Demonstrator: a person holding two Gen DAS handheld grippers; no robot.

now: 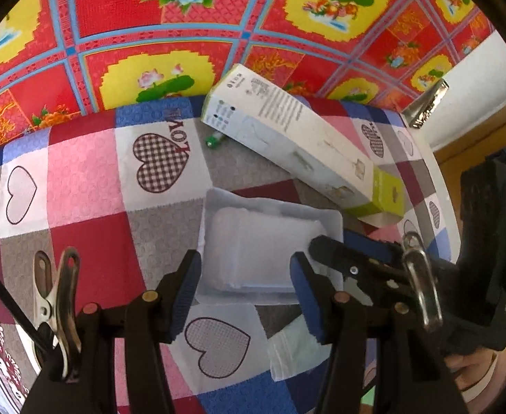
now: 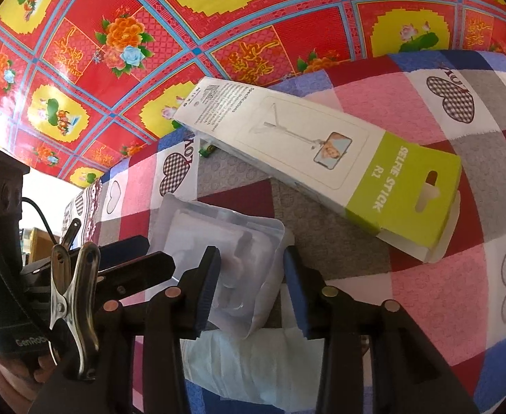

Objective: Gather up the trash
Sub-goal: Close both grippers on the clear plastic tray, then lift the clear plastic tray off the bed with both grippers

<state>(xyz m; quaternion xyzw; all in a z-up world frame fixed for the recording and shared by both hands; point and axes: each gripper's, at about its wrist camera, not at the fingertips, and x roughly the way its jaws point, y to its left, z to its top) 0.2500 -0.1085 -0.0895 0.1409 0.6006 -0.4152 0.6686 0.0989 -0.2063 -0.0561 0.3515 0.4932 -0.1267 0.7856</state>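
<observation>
A table is covered with a checked cloth [image 1: 90,186] that has hearts on it. Behind it hangs a bright red sheet [image 1: 170,10] with yellow patches and flowers.

A clear plastic tray [image 1: 266,241] lies on the cloth near the front. It is empty packaging, see-through and a bit shiny. Both grippers are around it.

The left gripper [image 1: 246,289] points down at the tray. Its two blue pads stand about half open, one on each side of the tray's near end. The pads look close to the tray's edges, but I cannot tell for sure if they touch it.

The right gripper [image 2: 253,289] also points down at the tray [image 2: 225,258], from the other side. Its jaws are partly open, and the near end of the tray sits in the gap between the pads. The left pad looks right against the tray, and the right pad is just beside it. In the left view, the tip of the right gripper [image 1: 325,245] sits over the tray's right corner.

A long white box [image 2: 321,169] with a green end lies on the cloth behind the tray. It says "SELFIE STICK" on the green part. It does not touch the tray.

A small green thing [image 1: 213,141] peeks out from under the far end of the box.

A crumpled white bag [image 2: 249,358] lies on the cloth just in front of the tray, under the grippers.

A shiny metal clip [image 1: 59,303] hangs beside the left gripper.
</observation>
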